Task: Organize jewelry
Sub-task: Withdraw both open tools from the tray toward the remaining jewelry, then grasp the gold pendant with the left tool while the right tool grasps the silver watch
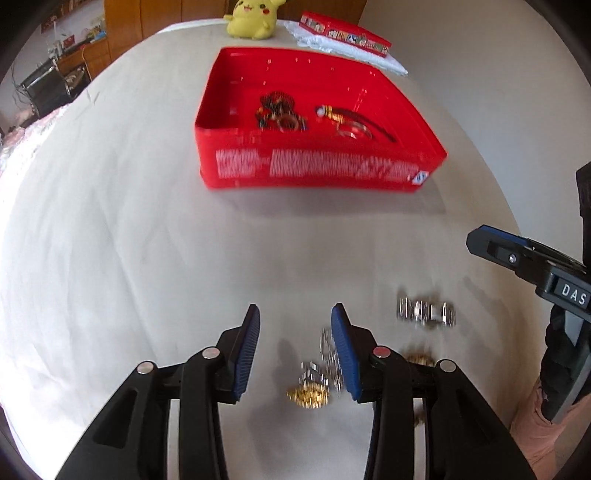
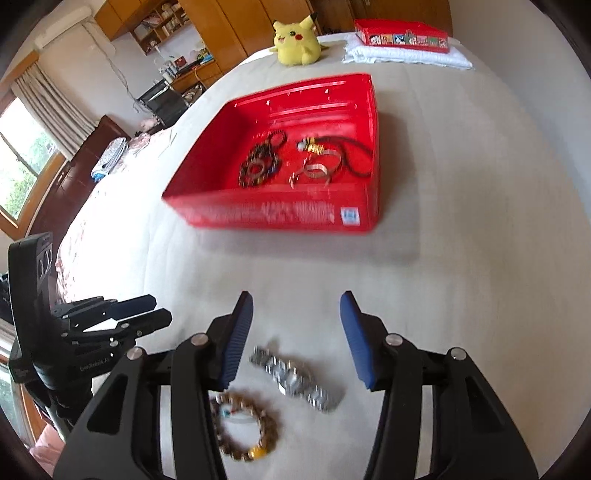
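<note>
A red open box (image 1: 317,168) (image 2: 273,216) sits on the white bed cover and holds several pieces: dark bead necklaces (image 1: 277,109) (image 2: 258,166) and silver bangles (image 1: 351,129) (image 2: 317,168). My left gripper (image 1: 295,321) is open over a gold piece with a silver chain (image 1: 310,391). A silver watch (image 1: 424,310) (image 2: 295,376) lies to its right. My right gripper (image 2: 297,310) is open above the watch, and a brown bead bracelet (image 2: 247,424) lies by its left finger. The right gripper also shows in the left wrist view (image 1: 524,258), and the left gripper in the right wrist view (image 2: 147,310).
A yellow plush toy (image 1: 253,18) (image 2: 297,40) sits at the far edge of the bed. A red lid (image 1: 343,33) (image 2: 402,35) rests on a folded white cloth (image 2: 406,55). Wooden furniture and a window stand beyond the left side.
</note>
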Demonstrator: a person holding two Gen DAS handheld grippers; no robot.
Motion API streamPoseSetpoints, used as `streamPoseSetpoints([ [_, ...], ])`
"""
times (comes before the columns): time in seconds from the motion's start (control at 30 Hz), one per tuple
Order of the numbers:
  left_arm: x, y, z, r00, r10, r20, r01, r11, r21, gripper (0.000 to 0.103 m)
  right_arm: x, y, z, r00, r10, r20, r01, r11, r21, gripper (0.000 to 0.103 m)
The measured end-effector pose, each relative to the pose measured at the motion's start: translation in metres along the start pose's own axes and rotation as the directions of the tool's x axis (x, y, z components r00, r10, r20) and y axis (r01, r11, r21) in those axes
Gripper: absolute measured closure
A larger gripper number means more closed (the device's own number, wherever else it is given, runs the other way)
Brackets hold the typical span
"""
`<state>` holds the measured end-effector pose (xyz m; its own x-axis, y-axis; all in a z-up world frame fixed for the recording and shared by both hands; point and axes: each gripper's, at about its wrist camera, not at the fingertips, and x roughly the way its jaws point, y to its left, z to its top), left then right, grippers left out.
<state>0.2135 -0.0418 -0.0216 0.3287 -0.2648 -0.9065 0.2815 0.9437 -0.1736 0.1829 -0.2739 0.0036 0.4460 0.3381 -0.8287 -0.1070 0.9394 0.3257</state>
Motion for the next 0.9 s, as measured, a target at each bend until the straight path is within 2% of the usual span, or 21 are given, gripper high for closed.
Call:
streamPoseSetpoints([
  [0.37, 0.008, -0.002, -0.041, 0.999, -0.013, -0.045, 0.011, 0.999, -0.036, 0.063, 0.003, -0.006, -0.034, 0.999, 0.038, -0.038, -0.037, 0.999, 0.029, 0.054],
  [0.77, 0.023, -0.015, -0.051, 0.997, 0.012, -0.071, -0.014, 1.0, -0.023, 0.063, 0.003, -0.004, -0.044, 0.997, 0.052, -0.049, -0.05, 0.998, 0.03, 0.054],
  [0.83, 0.024, -0.016, -0.051, 0.997, 0.022, -0.071, -0.023, 1.0, -0.012, 0.065, 0.001, -0.006, -0.045, 0.998, 0.054, -0.045, -0.052, 0.998, 0.034, 0.054],
  [0.9, 0.025, -0.018, -0.052, 0.997, 0.03, -0.072, -0.03, 1.0, 0.002, 0.072, -0.001, -0.006, -0.044, 0.998, 0.053, -0.039, -0.052, 0.998, 0.036, 0.054],
])
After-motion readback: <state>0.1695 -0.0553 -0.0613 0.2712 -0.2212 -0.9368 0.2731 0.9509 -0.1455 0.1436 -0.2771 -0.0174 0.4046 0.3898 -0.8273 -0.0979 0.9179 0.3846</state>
